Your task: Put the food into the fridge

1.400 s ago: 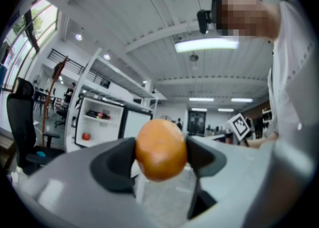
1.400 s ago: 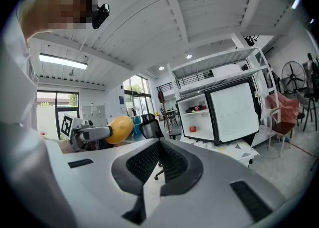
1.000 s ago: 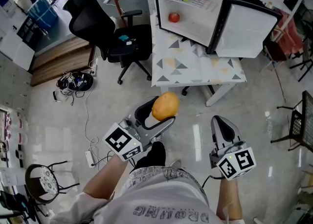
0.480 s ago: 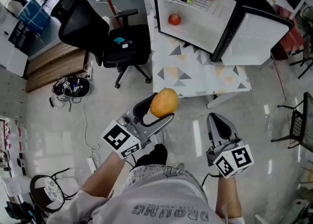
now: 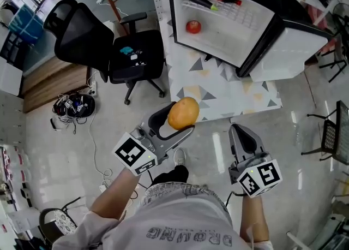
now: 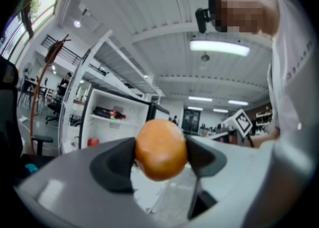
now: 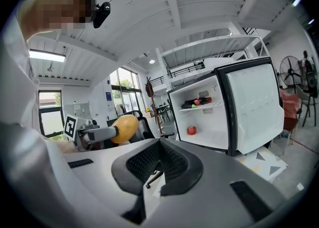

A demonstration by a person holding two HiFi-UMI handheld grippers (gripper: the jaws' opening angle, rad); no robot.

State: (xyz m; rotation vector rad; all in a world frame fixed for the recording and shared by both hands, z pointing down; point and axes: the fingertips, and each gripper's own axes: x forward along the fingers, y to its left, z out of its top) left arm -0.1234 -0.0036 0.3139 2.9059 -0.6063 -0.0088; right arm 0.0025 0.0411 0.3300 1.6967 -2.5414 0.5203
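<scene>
A glossy pale floor mirrors the ceiling lights. A black office chair stands just beside a white table whose top is patterned with grey and tan triangles. Left of the chair lies a low wooden platform, with a tangle of cables on the floor near it. Overhead run white beams and a strip light. Tall windows line the far side.

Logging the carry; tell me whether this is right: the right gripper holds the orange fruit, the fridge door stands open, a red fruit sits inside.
Wrong gripper: the left gripper view shows the left gripper holds the orange fruit; the right gripper is shut on nothing. The fridge door stands open, a red fruit sits inside.
</scene>
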